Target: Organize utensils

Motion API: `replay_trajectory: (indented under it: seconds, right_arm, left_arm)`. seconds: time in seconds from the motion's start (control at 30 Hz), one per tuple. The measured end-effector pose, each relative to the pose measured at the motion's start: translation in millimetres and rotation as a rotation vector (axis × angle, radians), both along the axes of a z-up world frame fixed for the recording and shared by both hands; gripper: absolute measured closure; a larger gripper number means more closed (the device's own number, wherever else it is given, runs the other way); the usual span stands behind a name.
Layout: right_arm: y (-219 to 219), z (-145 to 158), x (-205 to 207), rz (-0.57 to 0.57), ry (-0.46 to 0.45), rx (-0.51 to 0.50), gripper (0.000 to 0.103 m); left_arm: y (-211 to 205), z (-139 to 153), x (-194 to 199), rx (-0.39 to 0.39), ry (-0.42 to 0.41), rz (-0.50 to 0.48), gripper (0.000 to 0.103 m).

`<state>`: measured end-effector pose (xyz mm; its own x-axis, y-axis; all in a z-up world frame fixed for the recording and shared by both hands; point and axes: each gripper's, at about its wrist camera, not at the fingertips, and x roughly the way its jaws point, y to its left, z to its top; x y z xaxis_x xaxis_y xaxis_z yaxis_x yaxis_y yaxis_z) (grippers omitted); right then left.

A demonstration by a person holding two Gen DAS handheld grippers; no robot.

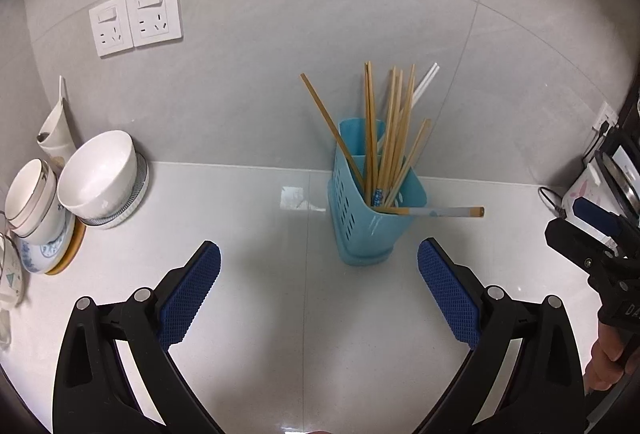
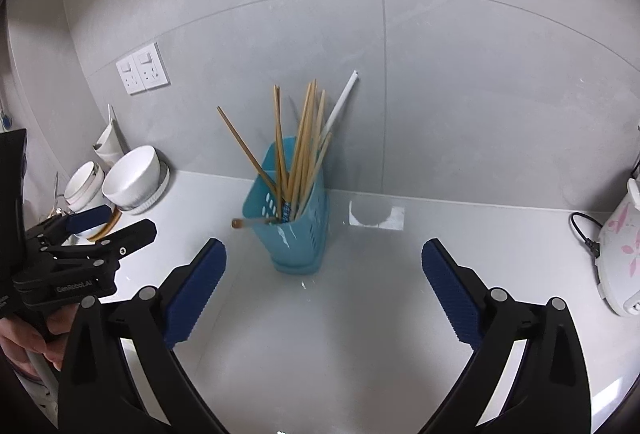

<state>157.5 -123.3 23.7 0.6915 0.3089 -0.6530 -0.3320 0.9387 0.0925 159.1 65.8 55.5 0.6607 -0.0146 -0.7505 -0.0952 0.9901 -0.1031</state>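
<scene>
- Surface: glossy white stone countertop (image 1: 248, 274), faint seam lines, light glare patch just beside the holder. It runs back to a wall of large pale grey tiles (image 1: 280, 73).
- Task item: light-blue slotted plastic utensil holder (image 1: 372, 218) stands upright on the counter close to the wall, roughly centred ahead of both cameras.
- Contents: bundle of tan wooden chopsticks (image 1: 394, 129) standing in it, fanned out; one leans well off to the left. A white chopstick (image 1: 426, 81) sticks out at the back.
- One blue-and-white patterned chopstick with a brown tip (image 1: 444, 211) lies nearly flat across the holder's rim, tip overhanging the side.
- Left gripper (image 1: 319, 262): blue textured pads spread wide, holding nothing, above the counter short of the holder.
- Right gripper (image 2: 324, 260): same, pads wide apart, empty, holder ahead and slightly left of the gap.
- Left of the counter: white ceramic bowl (image 1: 100, 173) tilted on a ribbed dish, next to stacked white cups with dark rim bands (image 1: 32, 193) on a blue-patterned plate.
- White double wall socket with switches (image 1: 136, 17) on the tiles above the bowls.
- Right end, right wrist view: white appliance with pink flower print (image 2: 622, 254) and a black power cord (image 2: 586, 234) beside it.
- White cone-shaped holder (image 1: 56, 129) against the wall behind the bowls; contents unclear.
</scene>
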Motion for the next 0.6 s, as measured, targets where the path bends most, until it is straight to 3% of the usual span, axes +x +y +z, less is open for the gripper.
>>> replay_trajectory:
  seconds: [0.6]
  right_arm:
    - [-0.3, -6.6, -1.1, -0.017, 0.014, -0.024, 0.008]
  left_arm:
    - [-2.6, 0.0, -1.5, -0.002, 0.003, -0.004, 0.006]
